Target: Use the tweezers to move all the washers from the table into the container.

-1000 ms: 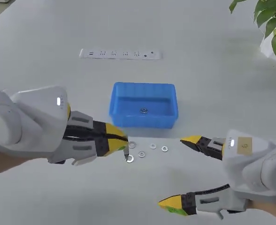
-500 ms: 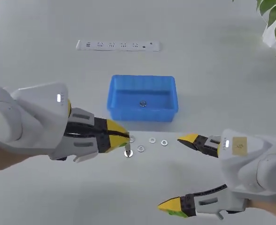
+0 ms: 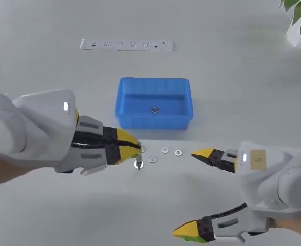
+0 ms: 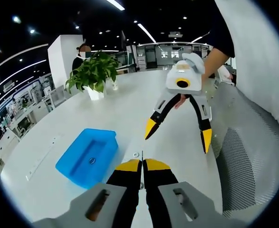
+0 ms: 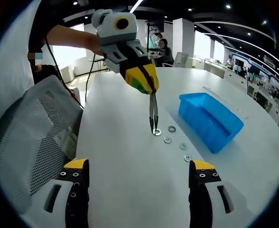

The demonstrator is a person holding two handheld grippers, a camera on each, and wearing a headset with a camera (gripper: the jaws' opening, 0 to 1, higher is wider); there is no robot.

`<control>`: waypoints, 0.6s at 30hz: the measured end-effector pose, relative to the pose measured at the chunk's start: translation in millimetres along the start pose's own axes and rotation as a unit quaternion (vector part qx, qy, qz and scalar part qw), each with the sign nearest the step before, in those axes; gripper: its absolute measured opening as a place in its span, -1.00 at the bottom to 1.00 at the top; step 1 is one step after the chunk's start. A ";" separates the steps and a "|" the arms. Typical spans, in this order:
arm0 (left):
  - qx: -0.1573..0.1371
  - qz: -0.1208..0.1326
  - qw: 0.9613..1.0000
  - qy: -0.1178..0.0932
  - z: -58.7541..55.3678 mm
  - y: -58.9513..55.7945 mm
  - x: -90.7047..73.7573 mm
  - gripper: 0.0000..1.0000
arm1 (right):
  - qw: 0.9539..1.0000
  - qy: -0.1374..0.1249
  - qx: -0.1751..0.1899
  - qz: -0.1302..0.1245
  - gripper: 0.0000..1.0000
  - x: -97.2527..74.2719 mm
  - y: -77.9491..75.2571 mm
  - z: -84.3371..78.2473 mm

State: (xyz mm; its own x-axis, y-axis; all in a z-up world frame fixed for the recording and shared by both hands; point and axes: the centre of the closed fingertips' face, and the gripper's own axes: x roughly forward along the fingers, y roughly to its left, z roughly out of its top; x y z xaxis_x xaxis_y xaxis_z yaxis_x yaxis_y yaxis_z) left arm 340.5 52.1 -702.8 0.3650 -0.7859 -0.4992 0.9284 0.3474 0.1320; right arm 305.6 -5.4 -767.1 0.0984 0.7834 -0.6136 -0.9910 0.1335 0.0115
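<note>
My left gripper [image 3: 135, 149], clamped on the tweezers [image 5: 153, 114], holds their tips at a washer [image 3: 138, 164] just beneath; my right gripper [image 3: 185, 192] gapes wide alongside. Pick-up step, I judge. Next: lift and carry to the container [image 3: 155, 82] ahead.

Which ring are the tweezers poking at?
The washer closest to the left hand-held gripper, at the row's left end in the head view. The tweezers' tips sit at it; the other washers lie loose farther right.

left gripper [image 3: 136, 149] jaws together, right gripper [image 3: 185, 192] jaws spread wide
</note>
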 end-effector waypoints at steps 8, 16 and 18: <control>-0.004 -0.004 1.000 -0.004 -0.4 -0.4 0.6 -0.89 | 1.000 -0.001 -0.001 0.006 0.73 4.5 -3.4 6.5; -0.012 -0.015 1.000 -0.007 -1.1 -0.7 -1.0 -0.89 | 0.999 -0.018 -0.014 0.026 0.56 20.7 -10.4 27.2; -0.014 -0.018 1.000 -0.008 -1.7 -1.3 -2.1 -0.89 | 0.999 -0.018 -0.023 0.034 0.46 26.7 -11.4 31.8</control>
State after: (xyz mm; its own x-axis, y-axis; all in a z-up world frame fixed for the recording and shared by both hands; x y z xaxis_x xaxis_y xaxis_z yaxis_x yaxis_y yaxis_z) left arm 338.5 54.2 -703.4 0.3326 -0.8057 -0.4901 0.9387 0.3331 0.0894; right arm 322.5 33.3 -758.5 0.0339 0.8117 -0.5831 -0.9985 0.0528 0.0154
